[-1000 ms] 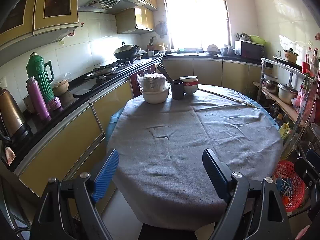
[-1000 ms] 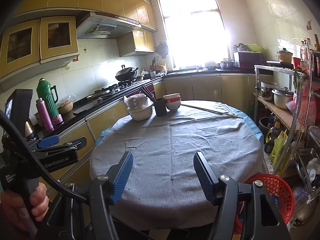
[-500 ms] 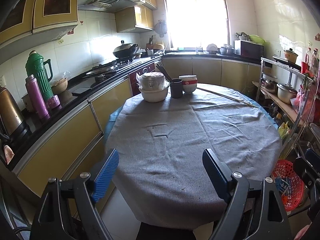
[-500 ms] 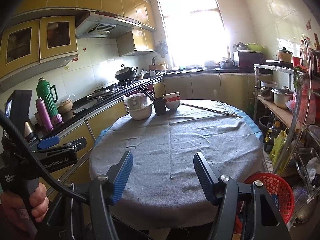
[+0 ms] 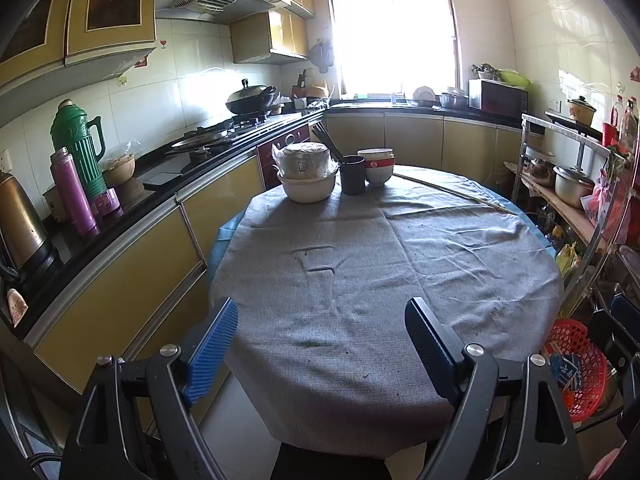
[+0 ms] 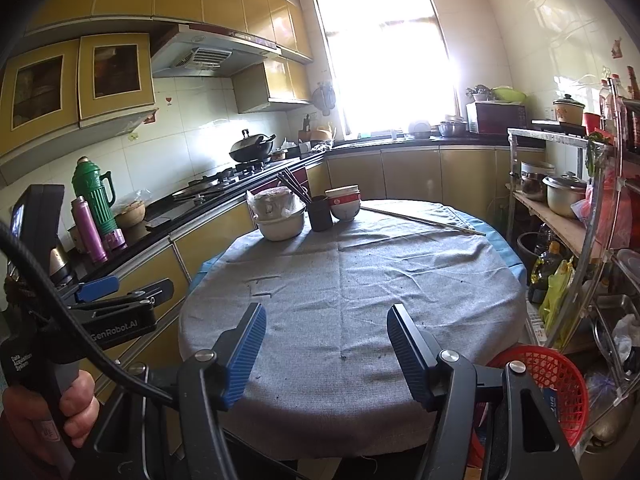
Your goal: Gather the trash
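Left gripper point(image 5: 322, 334): fingers spread wide, nothing between them, held above the near edge of the round worktop point(image 5: 500, 260). Right gripper point(image 6: 326, 344): fingers likewise wide apart and empty, over the same near edge. The left unit also showed at the left of the right wrist view, gripped by the person's hand point(image 6: 60, 408).

Beyond the fingers lay the grey cloth point(image 5: 360, 280), creased, carrying only small dark specks point(image 6: 343, 357). No larger piece of trash was visible on it. The red basket point(image 6: 544, 384) sat low at the near right, beside the worktop, with some packaging inside; judged to be the collection bin.

At the far left of the worktop stood a covered pot in a white bowl point(image 5: 306, 178), a dark cup with chopsticks point(image 5: 352, 174) and stacked bowls point(image 5: 376, 166), all close together. A long thin stick point(image 5: 452, 194) lay along the far right edge.

Risks, as judged: the specks are tiny and flat, so blue pads closing on them would likely pinch and drag the loose cloth, shifting the crockery at the far side. Window glare could also hide trash there.

Against the earlier frames: both views had risen and drawn back slightly; the finger opening was unchanged, and nothing on the worktop had moved.
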